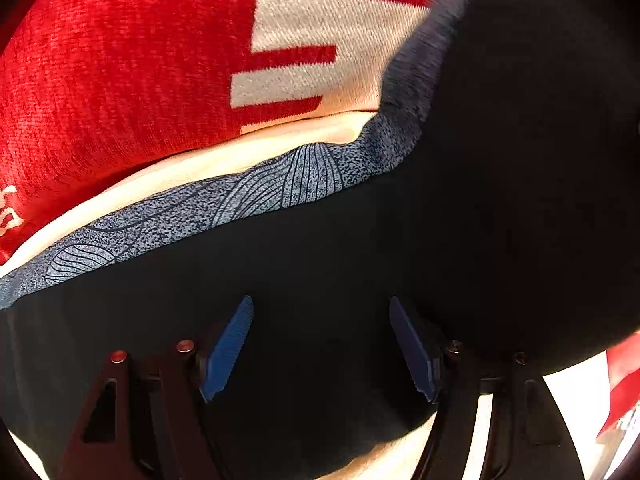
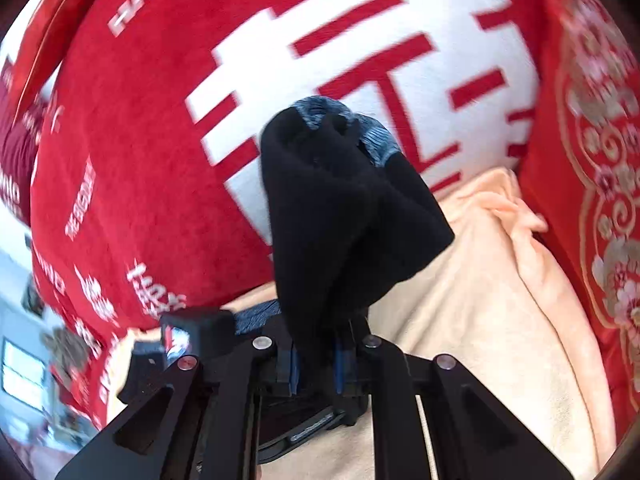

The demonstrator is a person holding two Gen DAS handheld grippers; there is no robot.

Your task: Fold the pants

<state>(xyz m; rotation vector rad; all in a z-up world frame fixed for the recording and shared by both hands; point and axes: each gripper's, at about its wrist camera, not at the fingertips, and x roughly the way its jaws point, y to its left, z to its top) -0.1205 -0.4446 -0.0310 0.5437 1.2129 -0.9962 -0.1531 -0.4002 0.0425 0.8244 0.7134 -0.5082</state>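
Mid-fold: you carried one gathered end of the dark pants over.

Left wrist: your left gripper (image 1: 321, 350) stood released over the black knit pants with blue patterned trim (image 1: 320, 248), trim toward eleven o'clock. Right wrist: your right gripper (image 2: 316, 360) clenched bunched pants (image 2: 344, 216) above the peach blanket (image 2: 492, 300); next, lay it square.

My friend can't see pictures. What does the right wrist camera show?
The right hand-held gripper pinches a bunched fold of black pants with a blue patterned band, holding it up. Behind is a big red and white cushion, with a peach blanket underneath.
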